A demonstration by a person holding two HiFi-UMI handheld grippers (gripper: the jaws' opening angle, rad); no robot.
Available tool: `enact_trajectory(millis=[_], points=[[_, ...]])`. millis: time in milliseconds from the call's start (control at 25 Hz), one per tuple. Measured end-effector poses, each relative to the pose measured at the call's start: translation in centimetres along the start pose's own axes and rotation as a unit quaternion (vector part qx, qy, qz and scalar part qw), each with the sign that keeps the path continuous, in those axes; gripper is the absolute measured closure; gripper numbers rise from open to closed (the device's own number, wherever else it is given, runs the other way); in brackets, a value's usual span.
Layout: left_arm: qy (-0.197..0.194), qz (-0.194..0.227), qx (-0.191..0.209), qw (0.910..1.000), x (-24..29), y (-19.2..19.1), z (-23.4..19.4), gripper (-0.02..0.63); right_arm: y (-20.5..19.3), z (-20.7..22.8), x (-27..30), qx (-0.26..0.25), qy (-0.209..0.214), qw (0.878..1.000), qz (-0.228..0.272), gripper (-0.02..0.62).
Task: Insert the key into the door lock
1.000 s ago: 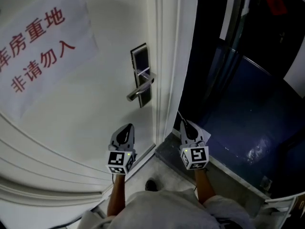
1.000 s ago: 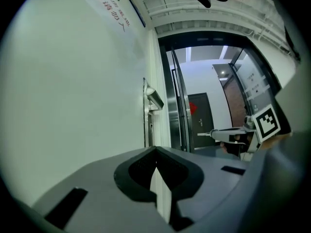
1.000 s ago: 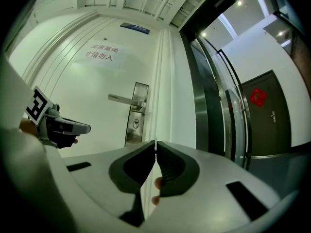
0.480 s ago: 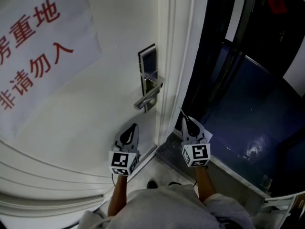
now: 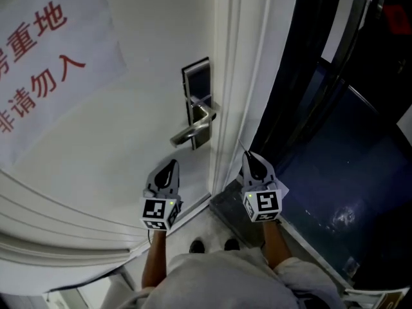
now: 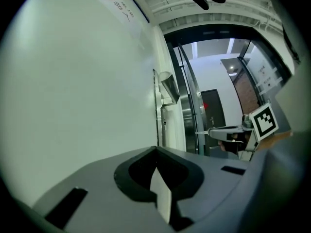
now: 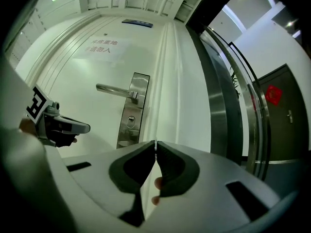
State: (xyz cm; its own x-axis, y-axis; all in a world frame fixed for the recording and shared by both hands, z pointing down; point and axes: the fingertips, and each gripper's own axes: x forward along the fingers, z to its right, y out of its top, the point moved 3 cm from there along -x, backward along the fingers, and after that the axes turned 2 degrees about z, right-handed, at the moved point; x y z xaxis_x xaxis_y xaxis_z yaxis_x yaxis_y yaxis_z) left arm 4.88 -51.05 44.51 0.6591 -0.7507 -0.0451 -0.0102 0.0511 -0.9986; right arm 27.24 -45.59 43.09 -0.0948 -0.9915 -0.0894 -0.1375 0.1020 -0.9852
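Observation:
A white door [image 5: 129, 127] carries a steel lock plate [image 5: 198, 92] with a lever handle [image 5: 188, 132]. In the right gripper view the plate [image 7: 135, 106] shows its keyhole [image 7: 130, 120] below the handle [image 7: 112, 89]. My right gripper [image 5: 247, 155] is shut on a thin metal key [image 5: 243, 147] that sticks out of its tips, held level to the right of the door edge, short of the lock. The left gripper view shows the key [image 6: 202, 131] too. My left gripper [image 5: 172, 164] is shut and empty, close to the door face below the handle.
A paper sign with red characters [image 5: 38, 56] hangs on the door at the left. Right of the door frame [image 5: 241, 76] an opening leads onto a dark blue floor [image 5: 347, 172]. A metal-framed glass panel [image 7: 228, 96] and a dark far door [image 7: 279, 110] stand beyond.
Both grippers have edged forward toward the door, the right one with the key closing in on the door edge. The jaws have not changed.

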Motion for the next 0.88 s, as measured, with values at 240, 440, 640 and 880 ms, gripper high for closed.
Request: enact_trajectory(millis=[240, 440, 640, 880], points=[[0.046, -0.006, 0.004, 0.9989, -0.4, 0.3, 0.9, 0.589, 0.0, 1.7, 0.4, 0.002, 0.039, 0.999, 0.006, 0.565], [0.086, -0.008, 0.011, 0.9962, -2.2, 0.6, 0.6, 0.589, 0.7, 0.6, 1.3, 0.003, 0.079, 0.997, 0.021, 0.565], [0.132, -0.008, 0.016, 0.9910, -5.0, 1.1, -0.9, 0.589, 1.7, -2.0, 2.7, -0.003, 0.125, 0.991, 0.038, 0.565], [0.168, -0.009, 0.017, 0.9856, -8.1, 1.5, -1.9, 0.589, 3.4, -5.3, 4.3, -0.044, 0.175, 0.982, 0.060, 0.565]])
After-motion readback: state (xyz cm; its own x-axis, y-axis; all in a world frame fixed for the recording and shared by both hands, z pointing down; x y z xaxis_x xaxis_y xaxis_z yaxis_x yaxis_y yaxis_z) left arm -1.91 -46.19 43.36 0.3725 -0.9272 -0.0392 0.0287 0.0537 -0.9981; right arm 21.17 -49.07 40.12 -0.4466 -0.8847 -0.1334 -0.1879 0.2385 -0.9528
